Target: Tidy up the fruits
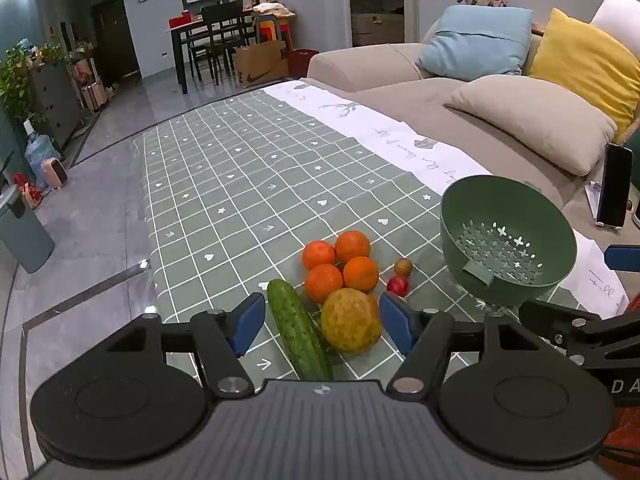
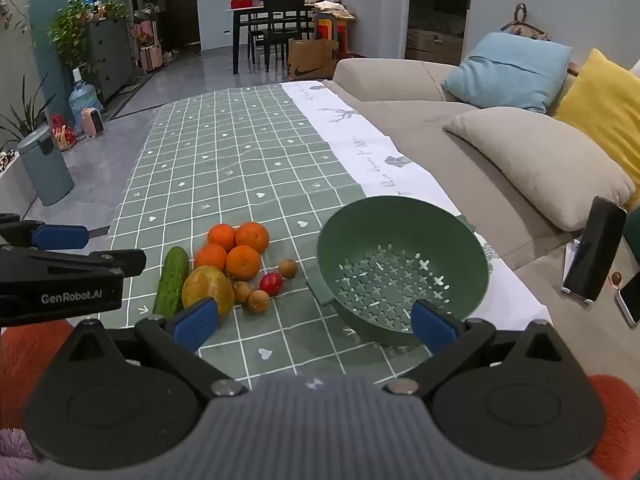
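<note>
Several oranges [image 1: 340, 264] [image 2: 236, 248] lie in a cluster on the green checked tablecloth [image 1: 240, 184]. In front of them are a cucumber [image 1: 298, 332] [image 2: 172, 282] and a yellow-green mango [image 1: 351, 320] [image 2: 208, 290]. A red fruit [image 1: 398, 285] [image 2: 271, 283] and small brown fruits [image 2: 258, 300] lie to their right. An empty green colander [image 1: 508, 244] [image 2: 400, 264] stands further right. My left gripper [image 1: 322, 328] hovers open above the cucumber and mango. My right gripper [image 2: 314, 326] is open between the fruit and the colander.
A beige sofa [image 2: 500, 148] with cushions runs along the table's right side. A phone on a stand [image 1: 614, 188] [image 2: 592, 252] stands at the near right. A grey bin [image 2: 44, 168] is on the floor to the left, and a dining table with chairs [image 2: 280, 28] far behind.
</note>
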The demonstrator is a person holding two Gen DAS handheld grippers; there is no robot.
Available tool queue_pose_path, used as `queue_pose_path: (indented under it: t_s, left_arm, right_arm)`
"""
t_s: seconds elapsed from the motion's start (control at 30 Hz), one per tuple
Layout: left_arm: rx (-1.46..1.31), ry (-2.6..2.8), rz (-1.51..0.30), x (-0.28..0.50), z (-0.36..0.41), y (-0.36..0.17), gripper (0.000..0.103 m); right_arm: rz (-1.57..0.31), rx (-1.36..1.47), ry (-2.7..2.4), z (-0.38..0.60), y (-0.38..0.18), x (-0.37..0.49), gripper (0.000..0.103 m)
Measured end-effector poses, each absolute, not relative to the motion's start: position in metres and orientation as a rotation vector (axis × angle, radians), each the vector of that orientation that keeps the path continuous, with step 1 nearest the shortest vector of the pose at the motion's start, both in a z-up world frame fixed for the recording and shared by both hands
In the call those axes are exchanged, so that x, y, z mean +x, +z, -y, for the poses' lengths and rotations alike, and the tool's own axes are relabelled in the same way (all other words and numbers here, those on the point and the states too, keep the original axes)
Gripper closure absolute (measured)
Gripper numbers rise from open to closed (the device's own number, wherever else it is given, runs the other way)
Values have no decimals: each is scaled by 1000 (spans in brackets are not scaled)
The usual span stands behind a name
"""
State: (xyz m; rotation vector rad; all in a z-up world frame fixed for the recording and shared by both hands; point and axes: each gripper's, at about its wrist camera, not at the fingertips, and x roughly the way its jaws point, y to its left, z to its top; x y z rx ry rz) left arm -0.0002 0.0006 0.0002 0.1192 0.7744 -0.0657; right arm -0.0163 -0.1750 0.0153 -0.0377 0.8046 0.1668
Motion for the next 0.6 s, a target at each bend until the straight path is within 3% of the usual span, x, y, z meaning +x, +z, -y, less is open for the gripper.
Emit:
queue_pose_path:
  t_s: [0.6]
  left_arm:
    - [131, -53, -793, -3, -3, -16, 26]
  right_arm:
    - [-815, -45, 170, 175, 15, -12, 4]
